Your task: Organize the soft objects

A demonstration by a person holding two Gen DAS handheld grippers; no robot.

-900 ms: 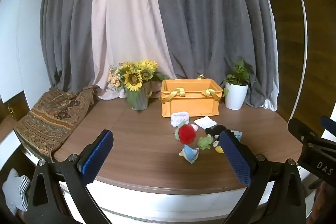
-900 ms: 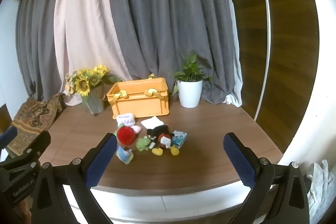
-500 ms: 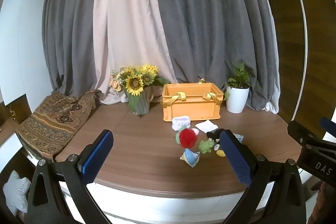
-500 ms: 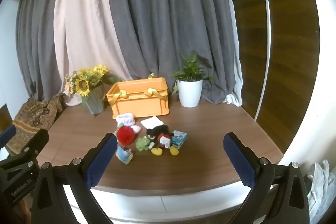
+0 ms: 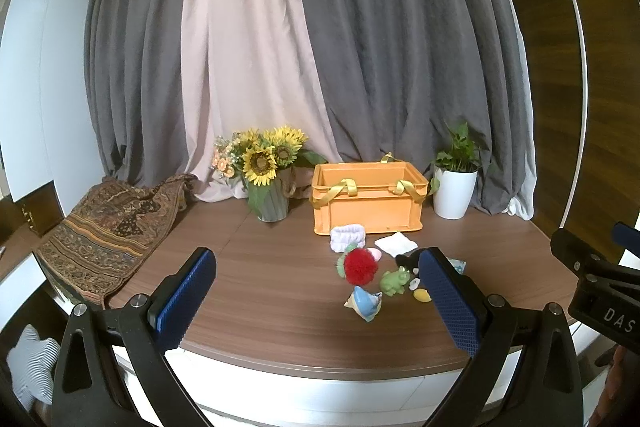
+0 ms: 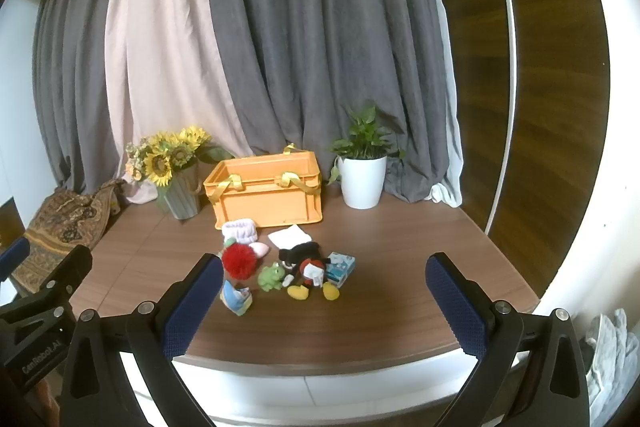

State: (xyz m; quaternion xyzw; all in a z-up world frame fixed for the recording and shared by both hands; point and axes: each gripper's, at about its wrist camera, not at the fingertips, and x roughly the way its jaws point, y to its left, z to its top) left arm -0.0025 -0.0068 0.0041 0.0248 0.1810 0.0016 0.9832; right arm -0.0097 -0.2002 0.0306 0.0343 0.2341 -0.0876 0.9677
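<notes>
On the brown table, in front of the orange box that stands near the back edge, a small heap of soft toys lies about the middle. From left to right: a white headband, a red pompom, a blue and yellow cloth toy, a green frog, a white folded cloth, a mouse doll and a small blue packet. All of them look light and easily squeezed, so I think a pinch on the thick middle of each will hold. The cloth is flat; probably it must be taken by one edge. The left gripper has its jaws fully apart and holds nothing. The right gripper is also wide open and empty, before the front edge.
</notes>
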